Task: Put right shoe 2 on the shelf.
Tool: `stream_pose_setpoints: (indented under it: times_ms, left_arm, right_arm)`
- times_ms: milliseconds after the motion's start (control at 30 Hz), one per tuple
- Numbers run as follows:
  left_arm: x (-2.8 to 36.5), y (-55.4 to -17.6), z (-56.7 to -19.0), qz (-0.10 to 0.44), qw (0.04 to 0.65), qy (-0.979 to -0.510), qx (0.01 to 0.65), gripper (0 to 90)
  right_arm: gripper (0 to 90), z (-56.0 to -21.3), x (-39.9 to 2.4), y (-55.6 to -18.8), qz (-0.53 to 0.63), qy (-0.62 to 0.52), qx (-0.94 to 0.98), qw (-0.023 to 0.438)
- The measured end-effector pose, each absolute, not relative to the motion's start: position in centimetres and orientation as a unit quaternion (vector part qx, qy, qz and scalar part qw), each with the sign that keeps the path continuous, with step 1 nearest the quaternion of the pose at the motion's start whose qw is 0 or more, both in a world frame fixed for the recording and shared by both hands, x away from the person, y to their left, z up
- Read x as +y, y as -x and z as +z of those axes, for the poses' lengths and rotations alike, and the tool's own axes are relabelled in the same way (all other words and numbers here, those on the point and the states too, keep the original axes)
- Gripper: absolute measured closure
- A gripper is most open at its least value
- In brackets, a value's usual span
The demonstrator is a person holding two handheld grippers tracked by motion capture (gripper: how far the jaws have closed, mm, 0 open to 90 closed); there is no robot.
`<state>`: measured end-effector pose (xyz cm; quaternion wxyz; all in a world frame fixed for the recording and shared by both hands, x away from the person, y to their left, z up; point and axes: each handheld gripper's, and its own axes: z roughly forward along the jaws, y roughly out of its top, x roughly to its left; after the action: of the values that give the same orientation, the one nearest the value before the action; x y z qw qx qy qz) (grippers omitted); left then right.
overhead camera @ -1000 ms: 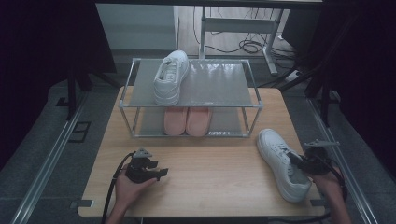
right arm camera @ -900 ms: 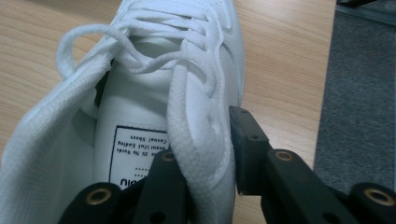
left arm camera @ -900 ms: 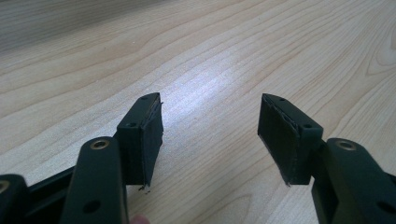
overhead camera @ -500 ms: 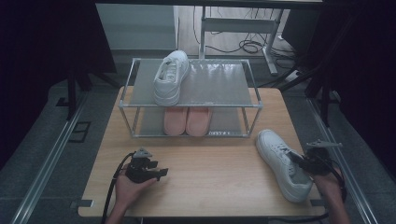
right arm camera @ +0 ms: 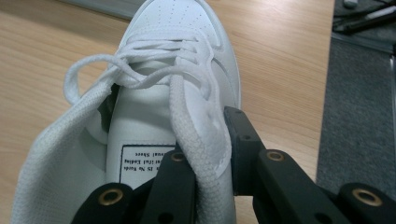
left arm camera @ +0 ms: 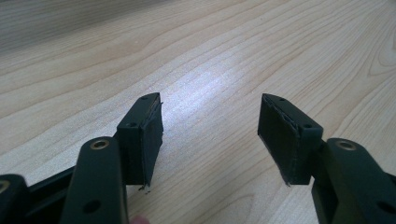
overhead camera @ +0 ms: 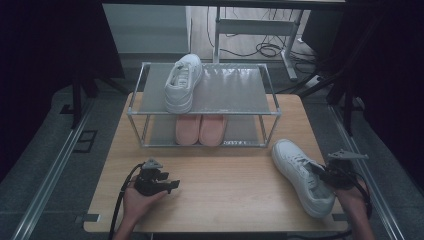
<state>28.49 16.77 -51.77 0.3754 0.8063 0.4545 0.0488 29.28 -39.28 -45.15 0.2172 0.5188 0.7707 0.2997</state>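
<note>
High view first: my right gripper [overhead camera: 324, 172] sits at the near right corner of the table [overhead camera: 225, 200], clamped on the white sneaker [overhead camera: 300, 175] that lies there with its toe pointing away from me toward the shoe rack [overhead camera: 205, 112]. Through the right gripper view, my jaws have just been closing and now pinch the shoe's padded side wall [right arm camera: 205, 154] beside the tongue, one jaw inside the opening, one outside; the laces [right arm camera: 140, 70] lie just ahead of the tips. My left gripper [overhead camera: 167, 184] rests low at the near left, well apart from that shoe, its jaws spread wide with only bare wood [left arm camera: 210, 93] between them. Beyond it, a second white sneaker [overhead camera: 183, 82] stands on the rack's top shelf, pink shoes [overhead camera: 201, 129] below.
</note>
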Motion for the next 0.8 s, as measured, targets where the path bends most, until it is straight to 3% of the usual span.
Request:
stream_pose_setpoints:
  times_ms: [433,800]
  left_arm:
    - [16.6,-28.5,-51.8,0.047,0.374,-0.807,0.455,40.6]
    - [16.7,-28.5,-51.8,0.048,0.375,-0.806,0.455,40.6]
  right_arm:
    - [81.7,-43.1,-37.8,-25.9,0.354,-0.475,0.780,0.203]
    - [81.7,-42.3,-34.9,-26.3,0.374,-0.436,0.797,0.185]
